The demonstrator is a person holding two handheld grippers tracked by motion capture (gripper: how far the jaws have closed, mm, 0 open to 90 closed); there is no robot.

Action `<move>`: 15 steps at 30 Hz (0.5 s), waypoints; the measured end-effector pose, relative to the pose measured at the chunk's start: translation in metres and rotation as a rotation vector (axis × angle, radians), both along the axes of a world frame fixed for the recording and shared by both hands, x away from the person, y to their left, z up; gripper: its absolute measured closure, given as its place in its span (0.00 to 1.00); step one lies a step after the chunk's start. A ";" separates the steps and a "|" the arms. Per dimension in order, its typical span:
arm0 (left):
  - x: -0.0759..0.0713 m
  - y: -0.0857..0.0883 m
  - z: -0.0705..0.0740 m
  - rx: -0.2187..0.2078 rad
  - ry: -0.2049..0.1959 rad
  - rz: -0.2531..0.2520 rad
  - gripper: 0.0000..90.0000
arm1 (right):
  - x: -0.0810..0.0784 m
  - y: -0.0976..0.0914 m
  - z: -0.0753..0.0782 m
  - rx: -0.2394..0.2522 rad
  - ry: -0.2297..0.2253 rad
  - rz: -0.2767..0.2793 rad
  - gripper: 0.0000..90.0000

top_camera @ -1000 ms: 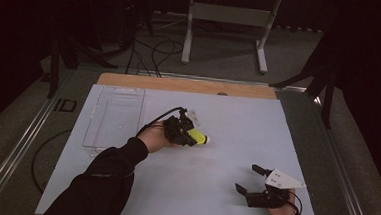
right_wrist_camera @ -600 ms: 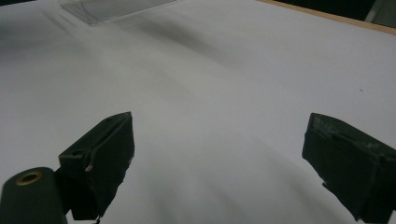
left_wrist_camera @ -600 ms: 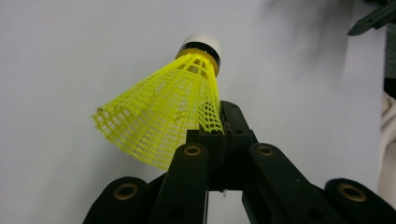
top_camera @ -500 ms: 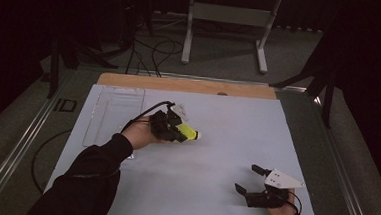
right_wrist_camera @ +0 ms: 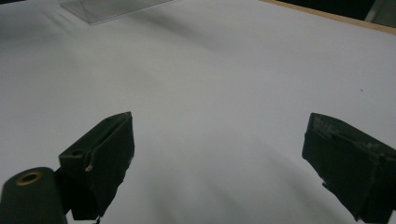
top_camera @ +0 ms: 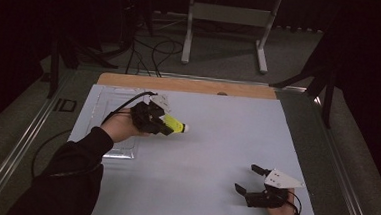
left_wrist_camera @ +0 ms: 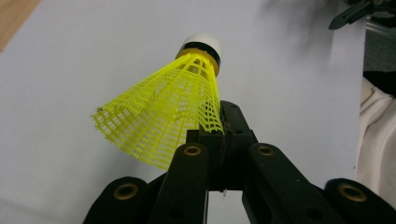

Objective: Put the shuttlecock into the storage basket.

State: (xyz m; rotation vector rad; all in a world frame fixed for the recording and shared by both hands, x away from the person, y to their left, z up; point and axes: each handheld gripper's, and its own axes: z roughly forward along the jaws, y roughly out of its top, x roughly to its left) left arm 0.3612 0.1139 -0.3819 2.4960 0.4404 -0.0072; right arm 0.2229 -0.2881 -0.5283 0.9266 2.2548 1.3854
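Note:
A yellow mesh shuttlecock (top_camera: 173, 125) (left_wrist_camera: 173, 102) with a white cork tip is pinched by its skirt in my left gripper (top_camera: 156, 120) (left_wrist_camera: 223, 126), which is shut on it and held above the white table sheet (top_camera: 200, 153). The cork end points right, away from the hand. My right gripper (top_camera: 250, 179) (right_wrist_camera: 219, 158) rests low at the near right of the sheet, its jaws spread wide with nothing between them.
A clear plastic tray (top_camera: 109, 107) (right_wrist_camera: 107, 8) lies on the left part of the sheet, just under and beside the left hand. A wooden strip (top_camera: 190, 85) borders the far edge. A metal stand (top_camera: 224, 19) and cables are on the floor beyond.
The left gripper has carried the shuttlecock left and toward the far side, rising a little, to sit beside the clear tray. The right gripper has stayed put.

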 end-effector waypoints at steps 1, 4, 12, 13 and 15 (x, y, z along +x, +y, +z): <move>0.000 0.003 0.001 0.003 -0.004 -0.001 1.00 | 0.000 0.000 0.000 0.001 0.000 0.001 0.10; -0.002 0.012 0.005 0.010 -0.013 -0.003 1.00 | 0.000 0.000 0.000 -0.002 -0.002 0.001 0.11; -0.004 0.040 0.013 0.021 -0.017 0.030 1.00 | 0.000 0.000 0.001 -0.004 -0.006 0.003 0.11; -0.005 0.043 0.014 0.024 -0.018 0.033 1.00 | 0.000 0.000 0.001 -0.004 -0.006 0.002 0.11; -0.006 0.049 0.015 0.031 -0.022 0.042 1.00 | 0.000 0.001 0.000 -0.004 -0.004 0.002 0.11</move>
